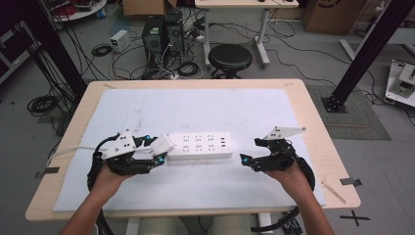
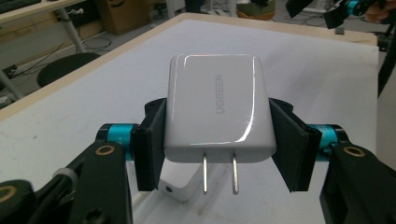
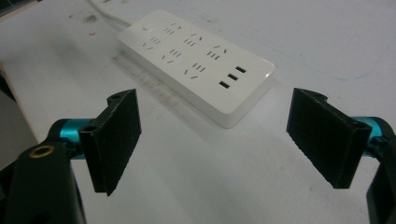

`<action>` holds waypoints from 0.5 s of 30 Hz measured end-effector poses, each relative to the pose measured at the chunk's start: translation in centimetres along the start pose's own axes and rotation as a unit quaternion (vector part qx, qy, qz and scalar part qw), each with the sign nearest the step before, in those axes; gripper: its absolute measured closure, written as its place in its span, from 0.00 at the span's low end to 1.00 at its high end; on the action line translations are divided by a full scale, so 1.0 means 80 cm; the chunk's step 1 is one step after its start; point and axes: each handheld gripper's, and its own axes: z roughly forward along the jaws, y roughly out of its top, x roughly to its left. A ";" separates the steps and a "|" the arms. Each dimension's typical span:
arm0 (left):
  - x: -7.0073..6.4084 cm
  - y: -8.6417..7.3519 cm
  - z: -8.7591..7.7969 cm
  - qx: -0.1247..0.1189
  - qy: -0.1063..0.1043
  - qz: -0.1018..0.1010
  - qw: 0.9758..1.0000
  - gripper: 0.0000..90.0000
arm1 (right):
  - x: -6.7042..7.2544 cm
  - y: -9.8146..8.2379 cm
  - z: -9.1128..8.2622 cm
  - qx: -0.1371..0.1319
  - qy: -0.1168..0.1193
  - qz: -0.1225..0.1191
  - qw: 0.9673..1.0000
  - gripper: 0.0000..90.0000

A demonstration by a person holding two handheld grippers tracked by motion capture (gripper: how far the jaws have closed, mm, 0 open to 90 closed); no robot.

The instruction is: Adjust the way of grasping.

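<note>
One glossy white plastic wall charger (image 2: 217,109), squarish with rounded corners and grey lettering on its face, sits clamped between my left gripper's (image 2: 217,140) two black pads, which press its two sides; its two flat metal prongs (image 2: 219,173) point back toward the camera. In the high view I read the charger (image 1: 164,145) held just at the left end of one long white plastic power strip (image 1: 200,145), close enough that I cannot tell touching from apart. The strip lies flat on the white mat (image 1: 195,110) covering the light wooden table (image 1: 313,127); I count three USB ports (image 3: 232,77) at its near end in the right gripper view. My right gripper (image 1: 249,152) hangs wide open, nothing between its pads, a little off the strip's right end.
</note>
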 end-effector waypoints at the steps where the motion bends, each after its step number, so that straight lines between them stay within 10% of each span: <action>1: -0.002 0.000 0.002 0.000 -0.005 0.005 1.000 0.47 | 0.003 0.001 0.001 0.002 0.004 -0.002 1.000 0.20; 15: -0.018 0.000 0.015 0.004 -0.044 0.057 0.997 0.47 | 0.027 0.024 0.015 0.006 0.078 -0.007 0.997 0.20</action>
